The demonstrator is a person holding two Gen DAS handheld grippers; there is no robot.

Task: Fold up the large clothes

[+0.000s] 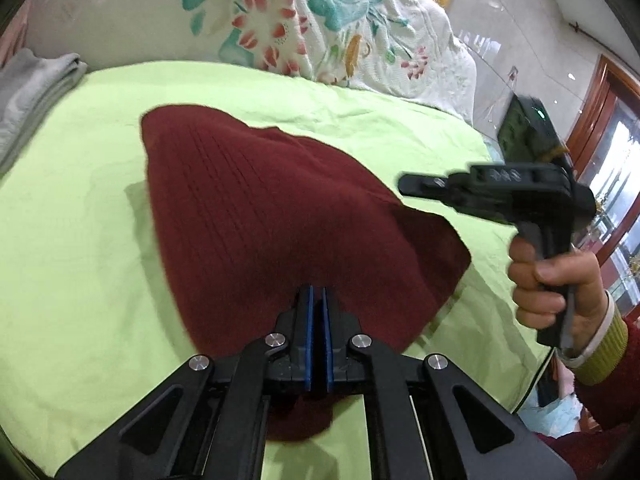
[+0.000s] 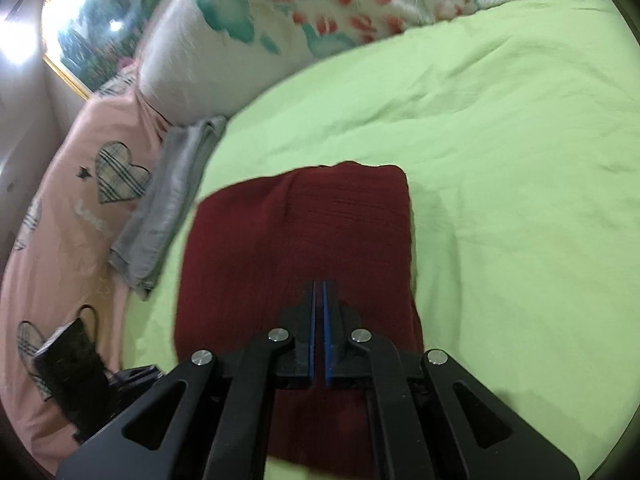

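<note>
While the left wrist view looks down over a lime-green bed cover (image 1: 100,208), the dark red knit sweater (image 1: 256,216) lies on it already folded into a compact stack, far corner toward the floral quilt (image 1: 340,28). L gripper (image 1: 317,300) sits low over the near edge of the sweater, blue pads pressed together w/ only a thin slit; nothing pinched that I can see. R gripper (image 1: 416,186) hangs in the air off to the right side of the sweater, held by a hand (image 1: 560,292) in a red sleeve w/ yellow cuff (blurred, seen side-on, fingers look closed, nothing in them). Folded grey garment (image 1: 36,96) lies at the far left, apart from the red one.

Right wrist view: same sweater (image 2: 296,248) reads as a neat rectangle on the green cover (image 2: 500,160), grey pile (image 2: 172,200) just beside its left edge, pink heart-print bedding (image 2: 80,220) beyond. R gripper (image 2: 320,300) over the sweater's near half, pads together, empty.

Handling, my guess: soft, limp ribbed knit, light-ish, thick when stacked, not slippery; layers will slide apart if lifted by one corner. Best take both near corners through all layers, or the folded edge.
</note>
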